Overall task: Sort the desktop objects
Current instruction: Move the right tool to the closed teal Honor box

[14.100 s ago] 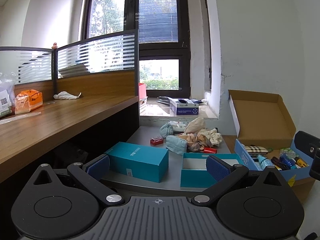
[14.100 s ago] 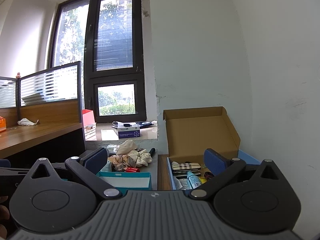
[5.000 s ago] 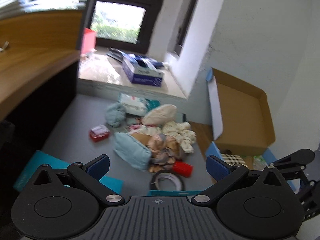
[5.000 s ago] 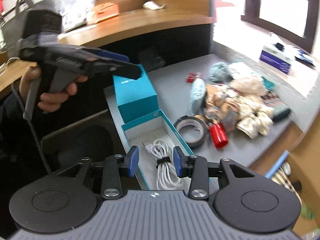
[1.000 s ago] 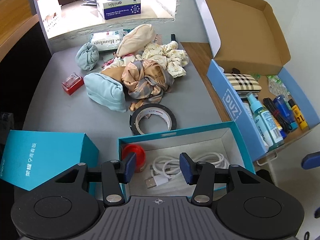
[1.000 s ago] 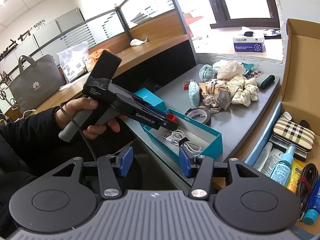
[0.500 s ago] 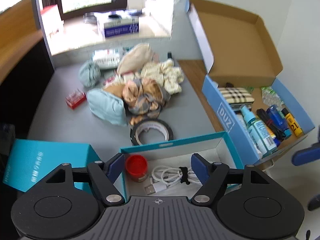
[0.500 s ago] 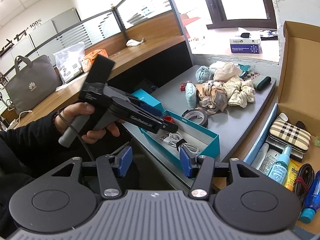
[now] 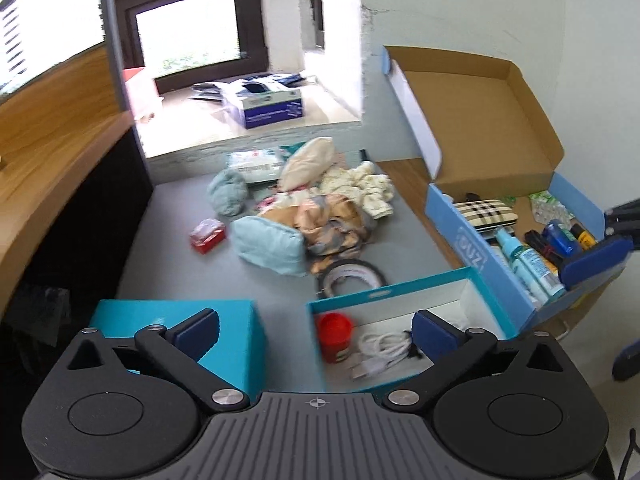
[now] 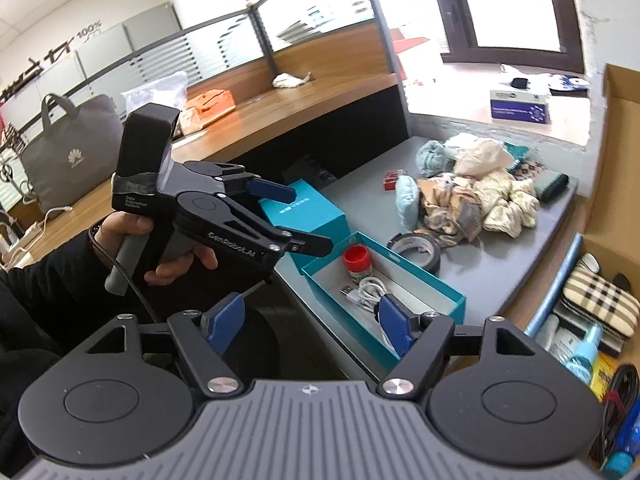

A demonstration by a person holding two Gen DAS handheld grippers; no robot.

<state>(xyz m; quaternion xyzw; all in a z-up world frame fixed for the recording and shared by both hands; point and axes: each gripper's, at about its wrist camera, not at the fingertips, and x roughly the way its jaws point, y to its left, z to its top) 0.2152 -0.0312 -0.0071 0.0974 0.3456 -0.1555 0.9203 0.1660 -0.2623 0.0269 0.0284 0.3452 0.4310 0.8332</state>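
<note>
The left gripper (image 10: 298, 216) carries the white lettering "GenRobot.AI" along its side and small print reading "Data Acquisition System" on its body; a grey laptop bag (image 10: 66, 152) on the wooden desk behind it shows a Huawei logo. The blue carton (image 9: 480, 256) off to the left gripper's right has white letters that look like "DUZ", though blur makes them uncertain. The left gripper's fingers stand wide apart and hold nothing, raised above the near end of the open teal box (image 9: 404, 304). Inside that box, just ahead of and between the fingers, lie a red-capped jar (image 9: 335, 332) and a coiled white cable (image 9: 380, 350). The right gripper (image 10: 310, 326) is also spread wide and empty, with the same box just ahead of its right finger. Beyond the box, a roll of black tape (image 9: 352, 276) lies flat beside a heap of fabric scrunchies (image 9: 332, 216).
</note>
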